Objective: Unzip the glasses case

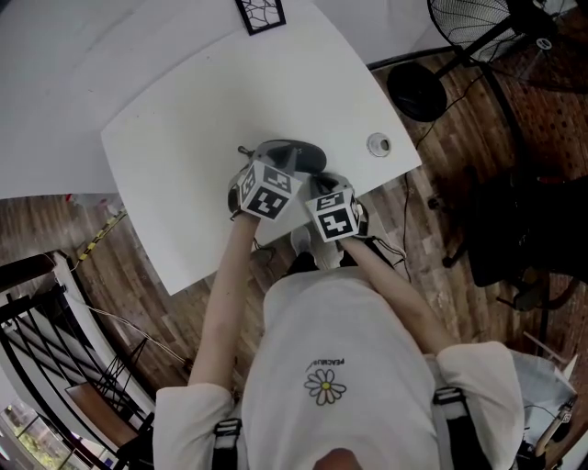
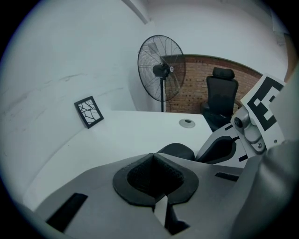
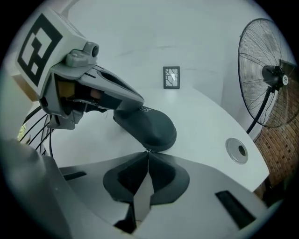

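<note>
A dark grey glasses case (image 1: 292, 154) lies on the white table (image 1: 184, 138), near its front edge. Both grippers crowd in on it from the near side, and their marker cubes hide the jaws in the head view. In the right gripper view the case (image 3: 149, 126) sits just beyond my right gripper (image 3: 147, 153). That gripper is shut at the case's near rim, with a small metal glint, the zipper pull, at the tips. My left gripper (image 3: 140, 101) is shut, and its tips rest on the case's top at the left end. In the left gripper view the case (image 2: 177, 150) shows just past the closed tips (image 2: 155, 156).
A round cable grommet (image 1: 378, 144) sits in the table to the right of the case. A small framed picture (image 1: 260, 14) stands at the far edge. A standing fan (image 1: 469, 27) and a black office chair (image 2: 219, 95) are on the wooden floor to the right.
</note>
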A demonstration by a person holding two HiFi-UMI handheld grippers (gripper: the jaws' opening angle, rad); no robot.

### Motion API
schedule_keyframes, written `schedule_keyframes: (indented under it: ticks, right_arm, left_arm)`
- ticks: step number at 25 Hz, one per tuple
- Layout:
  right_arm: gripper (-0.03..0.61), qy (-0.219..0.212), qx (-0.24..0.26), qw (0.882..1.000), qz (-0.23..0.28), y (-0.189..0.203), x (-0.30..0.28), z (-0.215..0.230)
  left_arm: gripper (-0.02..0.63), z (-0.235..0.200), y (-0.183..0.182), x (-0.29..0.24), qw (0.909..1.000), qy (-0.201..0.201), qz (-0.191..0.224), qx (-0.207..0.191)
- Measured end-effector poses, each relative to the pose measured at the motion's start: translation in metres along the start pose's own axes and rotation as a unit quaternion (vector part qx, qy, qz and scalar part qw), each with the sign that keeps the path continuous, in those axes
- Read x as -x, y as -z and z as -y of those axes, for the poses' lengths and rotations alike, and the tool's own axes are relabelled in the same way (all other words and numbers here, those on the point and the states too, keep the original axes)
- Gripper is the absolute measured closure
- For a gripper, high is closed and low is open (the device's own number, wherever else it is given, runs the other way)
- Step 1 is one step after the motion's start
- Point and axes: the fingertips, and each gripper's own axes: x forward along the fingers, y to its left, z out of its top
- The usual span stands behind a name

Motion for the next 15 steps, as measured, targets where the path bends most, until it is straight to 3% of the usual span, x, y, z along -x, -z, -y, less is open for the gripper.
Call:
schedule_keyframes:
  ticks: [8,15]
  right_arm:
    - [0.571,0.007,0.068,0.998,-0.015,0.002,0.005,0.006]
    - [0.571,0.029,0.088,0.995,-0.024,0.003,0.008,0.036]
  left_arm:
    - [0.6,0.001,-0.001,-0.002,1.0,-0.002,0.001,-0.007]
    - [0.6,0.002,-0.001,-0.003,1.0,-0.002,0.006,-0.002]
